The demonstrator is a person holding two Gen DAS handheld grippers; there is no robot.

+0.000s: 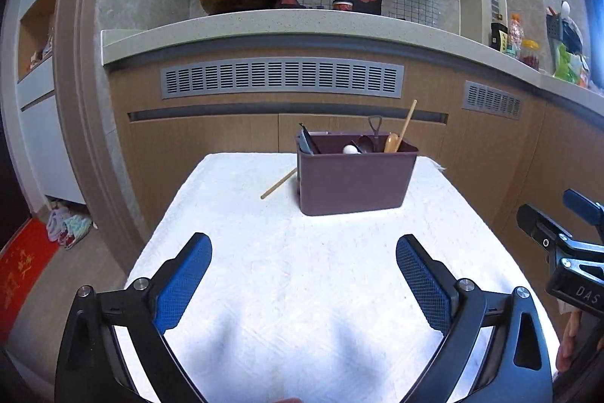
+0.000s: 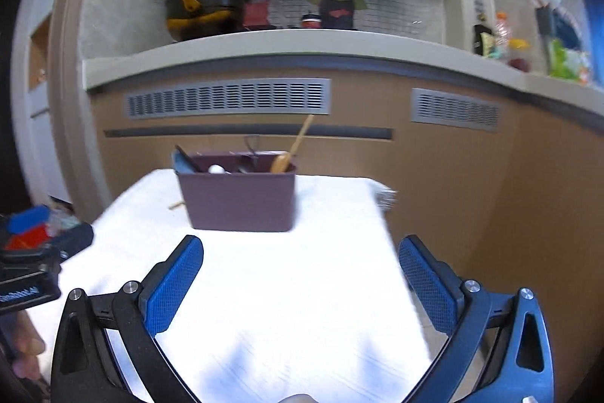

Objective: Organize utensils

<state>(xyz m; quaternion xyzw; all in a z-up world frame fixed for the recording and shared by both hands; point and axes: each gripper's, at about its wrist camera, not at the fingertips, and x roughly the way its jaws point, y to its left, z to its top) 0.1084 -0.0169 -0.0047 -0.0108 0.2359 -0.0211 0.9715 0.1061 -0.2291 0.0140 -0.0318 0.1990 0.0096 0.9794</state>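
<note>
Two grippers hover above the near edge of the white-covered counter [image 1: 287,274]. Left gripper [image 1: 304,274]: jaws wide apart, nothing between them. Right gripper [image 2: 301,276]: jaws wide apart, nothing between them. The maroon utensil bin [image 1: 355,176] stands near the far edge, holding several utensils. One wooden chopstick [image 1: 278,183] lies on the counter touching the bin's left side.
</note>
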